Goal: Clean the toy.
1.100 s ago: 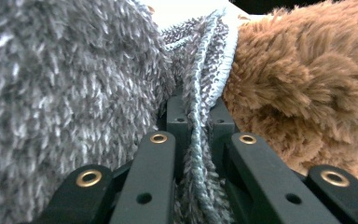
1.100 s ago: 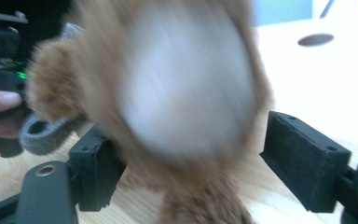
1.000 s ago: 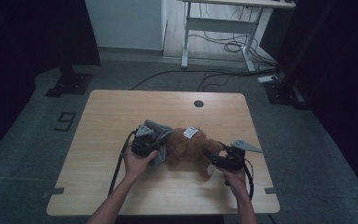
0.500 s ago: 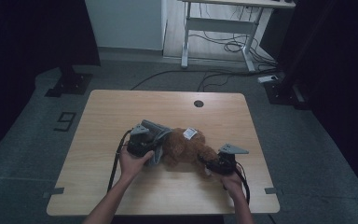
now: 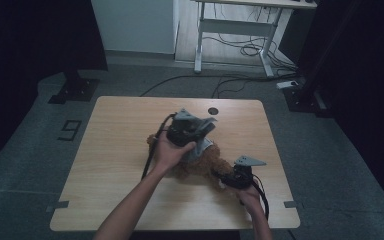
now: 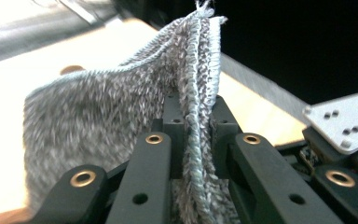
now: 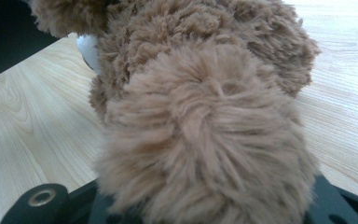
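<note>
A fluffy brown plush toy [image 5: 200, 165] lies on the worktop between both hand-held grippers; its grey knitted garment [image 6: 121, 121], lifted upright, is pinched in the left hand-held gripper [image 5: 200, 131].

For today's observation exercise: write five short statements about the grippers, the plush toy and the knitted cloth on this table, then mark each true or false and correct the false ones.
1. The left gripper is shut on the grey knitted cloth. True.
2. The right gripper holds a metal cup. False: a brown plush toy sits between its jaws.
3. The plush toy lies on a wooden table. True.
4. The cloth is bright red. False: it is grey.
5. The left gripper is lying on the floor. False: a hand holds it above the table.
</note>
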Motion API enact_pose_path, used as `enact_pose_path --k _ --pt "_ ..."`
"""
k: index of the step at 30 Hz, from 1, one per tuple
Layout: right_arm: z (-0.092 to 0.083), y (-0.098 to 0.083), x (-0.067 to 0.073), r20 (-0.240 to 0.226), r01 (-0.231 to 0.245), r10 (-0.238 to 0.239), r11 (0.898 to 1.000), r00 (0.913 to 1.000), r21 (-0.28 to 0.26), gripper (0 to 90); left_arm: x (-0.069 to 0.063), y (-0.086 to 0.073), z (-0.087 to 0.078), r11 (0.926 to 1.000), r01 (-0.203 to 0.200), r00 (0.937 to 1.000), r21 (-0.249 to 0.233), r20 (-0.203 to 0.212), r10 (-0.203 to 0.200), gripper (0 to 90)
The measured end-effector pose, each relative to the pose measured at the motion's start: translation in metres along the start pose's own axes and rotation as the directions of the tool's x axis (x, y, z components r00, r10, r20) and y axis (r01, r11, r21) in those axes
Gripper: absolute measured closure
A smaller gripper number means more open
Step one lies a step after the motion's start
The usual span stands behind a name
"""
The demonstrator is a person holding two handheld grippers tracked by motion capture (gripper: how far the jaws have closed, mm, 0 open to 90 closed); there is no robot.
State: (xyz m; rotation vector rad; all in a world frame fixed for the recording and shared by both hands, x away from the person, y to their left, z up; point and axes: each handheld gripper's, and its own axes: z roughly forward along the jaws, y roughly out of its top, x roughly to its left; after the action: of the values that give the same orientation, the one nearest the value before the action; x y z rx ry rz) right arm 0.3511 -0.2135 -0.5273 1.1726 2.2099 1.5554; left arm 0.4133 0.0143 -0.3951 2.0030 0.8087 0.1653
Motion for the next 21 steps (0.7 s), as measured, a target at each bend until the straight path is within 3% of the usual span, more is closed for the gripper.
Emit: enact_pose_path --k 2,4,6,8,11,13,16,19,20,21 --pt "0.0 0.0 -0.002 0.001 -0.015 0.015 1.0 0.9999 -0.005 61.0 -0.003 -0.008 0.023 0.9972 0.005 0.9998 0.074 0.019 -0.006 80.5" --pt "-0.001 -0.001 -0.004 0.0 -0.032 0.032 0.999 0.9995 -0.007 60.9 -0.002 -0.022 0.042 0.988 0.004 1.0 0.154 0.002 -0.004 80.9" --pt "-0.001 -0.001 -0.006 0.011 -0.037 0.037 0.999 0.9992 -0.004 60.9 -0.002 -0.034 0.049 0.989 -0.001 0.9999 0.148 -0.012 0.003 81.9" --pt "-0.002 -0.001 -0.009 0.015 -0.043 0.043 0.999 0.9989 -0.001 60.7 -0.006 -0.037 0.046 0.9899 -0.021 0.9994 0.14 -0.025 0.025 82.6" --pt "-0.004 -0.001 -0.012 0.011 -0.05 0.05 0.999 0.9987 0.003 60.5 -0.013 -0.039 0.039 0.98 -0.098 0.9925 0.173 -0.055 0.109 82.8" --pt "-0.005 -0.001 -0.012 0.012 -0.047 0.047 0.999 0.9988 0.006 60.5 -0.013 -0.041 0.033 0.9781 -0.11 0.9898 0.177 -0.07 0.124 82.8" --pt "-0.005 0.0 -0.012 0.02 -0.05 0.05 0.999 0.9986 0.005 60.5 -0.004 -0.045 0.019 0.9809 -0.095 0.987 0.169 -0.112 0.115 82.9" --pt "-0.007 -0.001 -0.016 0.018 -0.07 0.07 0.998 0.9974 0.003 60.5 0.017 -0.056 0.004 0.9856 -0.048 0.9859 0.162 -0.151 0.072 82.9" --pt "-0.006 -0.001 -0.017 0.013 -0.079 0.079 0.997 0.9968 0.001 60.5 0.025 -0.061 -0.001 0.9873 -0.026 0.987 0.157 -0.152 0.05 82.9" --pt "-0.006 -0.001 -0.018 0.007 -0.085 0.085 0.996 0.9963 0.0 60.5 0.033 -0.065 -0.006 0.9905 0.005 0.9917 0.137 -0.128 0.013 83.1"
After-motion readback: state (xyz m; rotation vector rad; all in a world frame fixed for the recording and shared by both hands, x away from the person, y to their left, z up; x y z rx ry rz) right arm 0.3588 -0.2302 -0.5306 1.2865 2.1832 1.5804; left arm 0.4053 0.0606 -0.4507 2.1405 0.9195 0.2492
